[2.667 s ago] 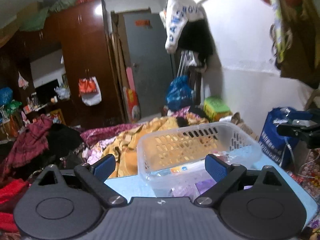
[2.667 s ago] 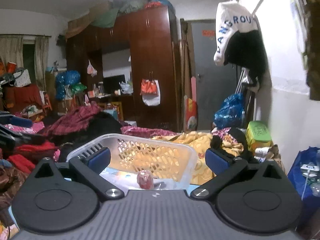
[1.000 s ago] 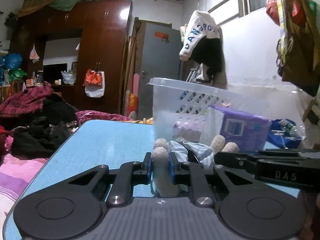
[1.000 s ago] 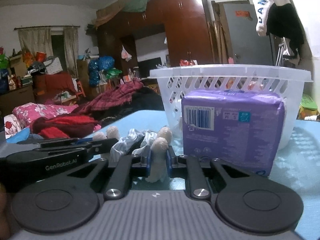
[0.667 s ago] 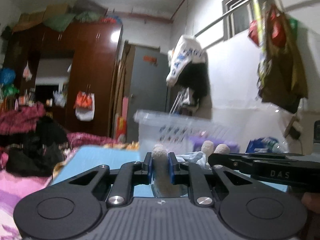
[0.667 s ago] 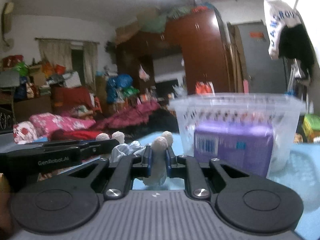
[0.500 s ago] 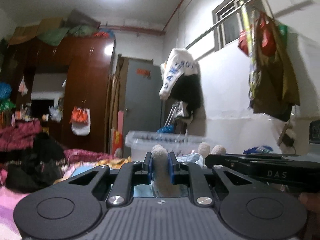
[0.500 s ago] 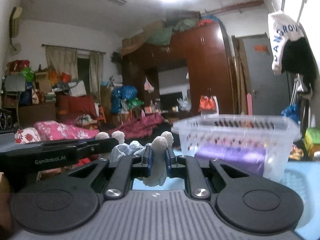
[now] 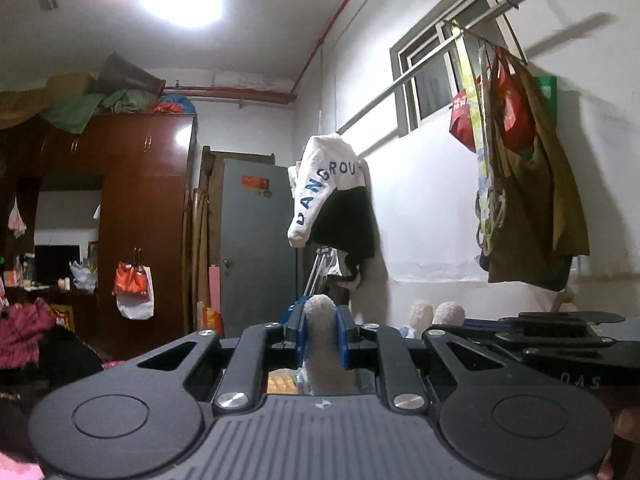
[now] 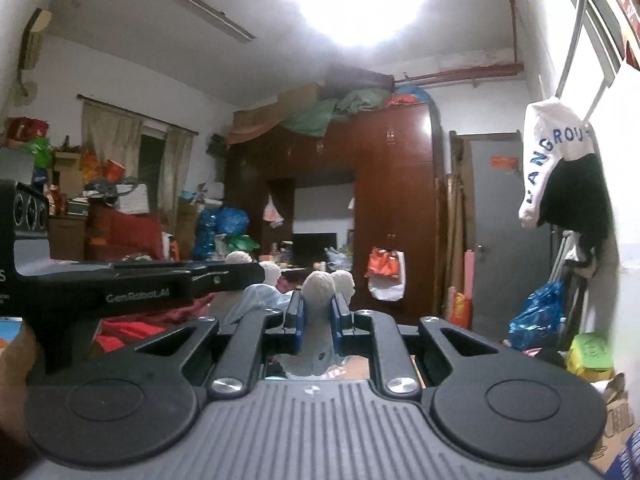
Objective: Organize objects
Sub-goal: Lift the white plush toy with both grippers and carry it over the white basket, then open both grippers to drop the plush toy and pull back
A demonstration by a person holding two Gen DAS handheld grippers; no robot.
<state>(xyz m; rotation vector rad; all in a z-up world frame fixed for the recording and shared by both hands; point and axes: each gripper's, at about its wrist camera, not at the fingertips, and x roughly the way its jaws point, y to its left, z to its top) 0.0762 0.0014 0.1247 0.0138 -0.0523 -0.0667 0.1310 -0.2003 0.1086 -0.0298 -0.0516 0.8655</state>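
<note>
In both tongs, one plush toy (image 9: 320,320), four limbs

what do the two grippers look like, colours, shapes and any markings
Both the left gripper and the right gripper are matte black with a ribbed grey top plate, two round discs, silver screws and angled struts leading to blue fingers. Seen from the side, one body reads "GenRobot.AI", the other "DAS". No cables or sleeves show.

The white garment (image 9: 326,188) hanging on the wall rail shows blue letters "ANGROU". The right hand-held gripper (image 9: 560,344) carries faint letters "DAS" on its body. The left hand-held gripper (image 10: 132,280) carries the print "GenRobot.AI".
</note>
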